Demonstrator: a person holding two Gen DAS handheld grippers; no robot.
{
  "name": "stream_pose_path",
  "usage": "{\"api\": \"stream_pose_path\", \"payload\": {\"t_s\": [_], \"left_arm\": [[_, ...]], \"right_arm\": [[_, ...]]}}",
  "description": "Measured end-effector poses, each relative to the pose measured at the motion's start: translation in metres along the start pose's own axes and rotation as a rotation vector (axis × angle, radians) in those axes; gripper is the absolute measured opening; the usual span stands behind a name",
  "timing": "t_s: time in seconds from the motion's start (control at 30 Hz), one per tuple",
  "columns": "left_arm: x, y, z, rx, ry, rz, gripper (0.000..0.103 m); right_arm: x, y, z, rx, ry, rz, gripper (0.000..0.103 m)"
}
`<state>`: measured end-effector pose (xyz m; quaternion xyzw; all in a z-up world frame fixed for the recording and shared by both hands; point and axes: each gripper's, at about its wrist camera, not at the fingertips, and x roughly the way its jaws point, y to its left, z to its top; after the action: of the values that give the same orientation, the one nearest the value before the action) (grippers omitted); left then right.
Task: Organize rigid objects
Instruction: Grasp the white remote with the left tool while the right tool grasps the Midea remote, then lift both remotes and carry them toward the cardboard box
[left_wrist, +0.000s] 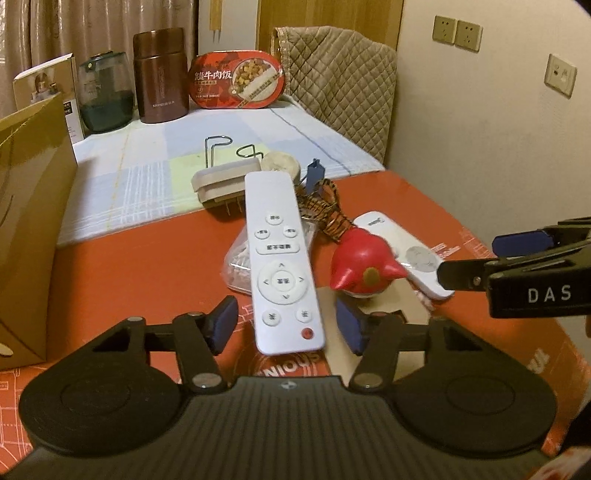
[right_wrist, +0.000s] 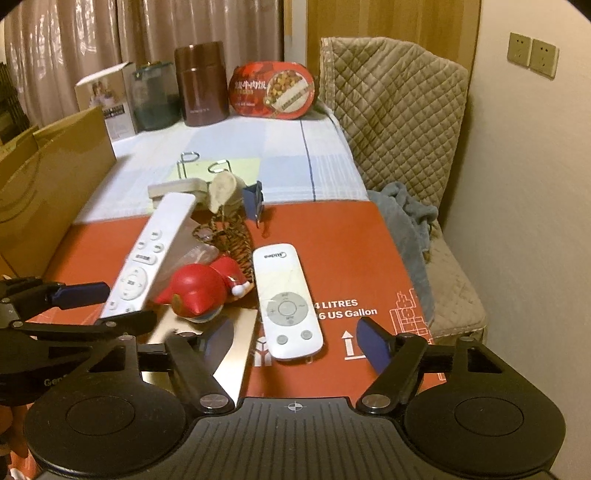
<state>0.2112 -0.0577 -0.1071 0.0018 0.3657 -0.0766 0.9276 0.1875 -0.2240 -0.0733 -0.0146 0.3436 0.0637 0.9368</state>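
Note:
A long white remote (left_wrist: 282, 258) lies tilted over a clear plastic bag (left_wrist: 236, 266), and its near end sits between the blue pads of my left gripper (left_wrist: 287, 325). A narrow gap shows on each side, so this gripper is open. From the right wrist view the same left gripper (right_wrist: 107, 304) straddles that remote (right_wrist: 147, 254). A shorter white Midea remote (right_wrist: 286, 306) lies flat on the red box top (right_wrist: 351, 243), between the wide-open fingers of my right gripper (right_wrist: 295, 343), untouched. A red toy figure (right_wrist: 199, 291) rests between the two remotes.
A tiger-striped strap (left_wrist: 325, 210), a blue clip (left_wrist: 316, 171), a beige block (left_wrist: 221, 181) and a wire stand (left_wrist: 218, 151) lie behind. A cardboard box (left_wrist: 29, 221) stands left. A brown flask (left_wrist: 160, 77), a jar and a food tub (left_wrist: 236, 79) line the far edge. A quilted chair (right_wrist: 399, 122) stands right.

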Motion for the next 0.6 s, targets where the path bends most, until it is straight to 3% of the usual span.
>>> {"api": "stream_pose_path", "payload": {"t_s": [0.07,0.3,0.6], "left_arm": [[0.004,0.001,0.001,-0.002,0.004,0.001,0.034],[-0.017,0.015,-0.004,-0.02,-0.017,0.015,0.033],[-0.051,0.029,-0.022,0.007,0.008,0.044,0.033]], "right_arm": [[0.007,-0.002,0.001,0.002,0.008,0.001,0.07],[0.032,-0.011,0.002,-0.008,0.026,0.012,0.054],[0.051,-0.011,0.011,-0.032,0.021,0.054,0.049]]}}
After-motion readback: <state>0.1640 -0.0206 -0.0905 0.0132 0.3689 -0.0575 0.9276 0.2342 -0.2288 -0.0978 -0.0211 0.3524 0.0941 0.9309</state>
